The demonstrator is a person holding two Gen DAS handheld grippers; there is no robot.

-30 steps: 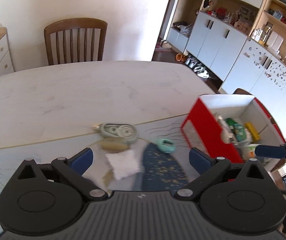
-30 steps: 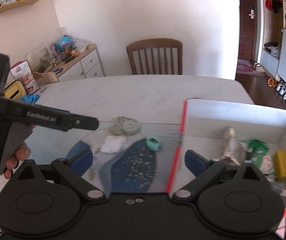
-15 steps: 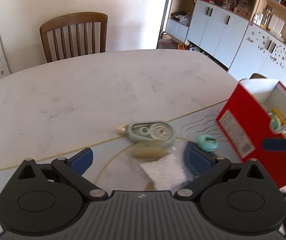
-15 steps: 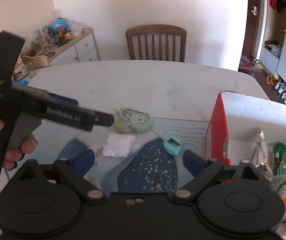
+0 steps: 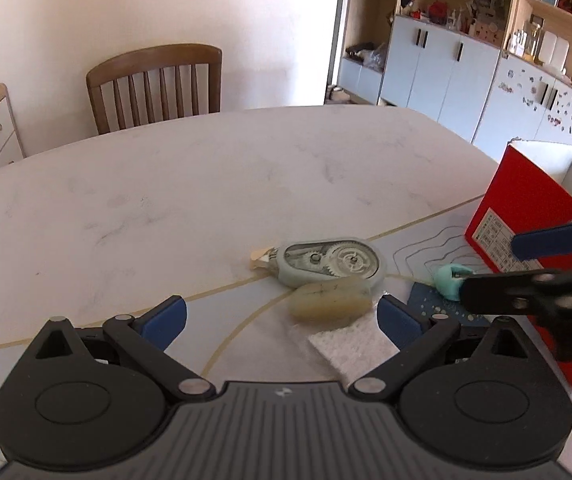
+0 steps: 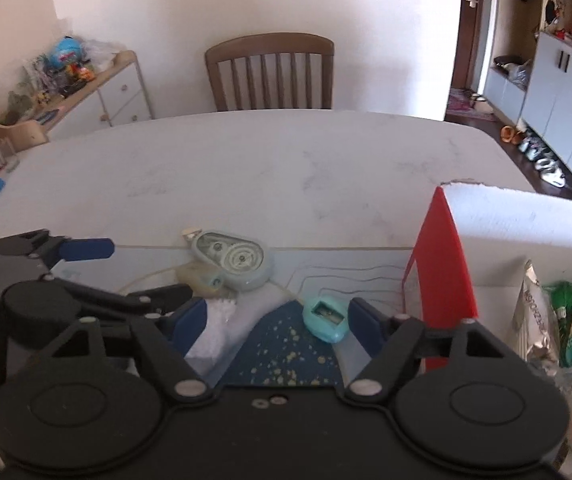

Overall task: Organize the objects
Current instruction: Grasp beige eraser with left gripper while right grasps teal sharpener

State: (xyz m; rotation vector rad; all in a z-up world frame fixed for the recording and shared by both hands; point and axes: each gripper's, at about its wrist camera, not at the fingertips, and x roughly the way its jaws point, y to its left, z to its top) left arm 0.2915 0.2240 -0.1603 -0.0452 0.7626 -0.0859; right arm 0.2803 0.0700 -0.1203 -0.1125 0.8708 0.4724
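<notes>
Marble tabletop (image 6: 246, 160) at frame centre now carries the teal sharpener (image 6: 324, 319) lower-middle, nearer than a second ago, with the right gripper (image 6: 278, 320) closing around but not pressing it, the left gripper (image 5: 282, 314) spread empty, red box (image 6: 441, 248) right.

White table (image 5: 206, 184) with patterned mat (image 6: 297, 352)
</notes>
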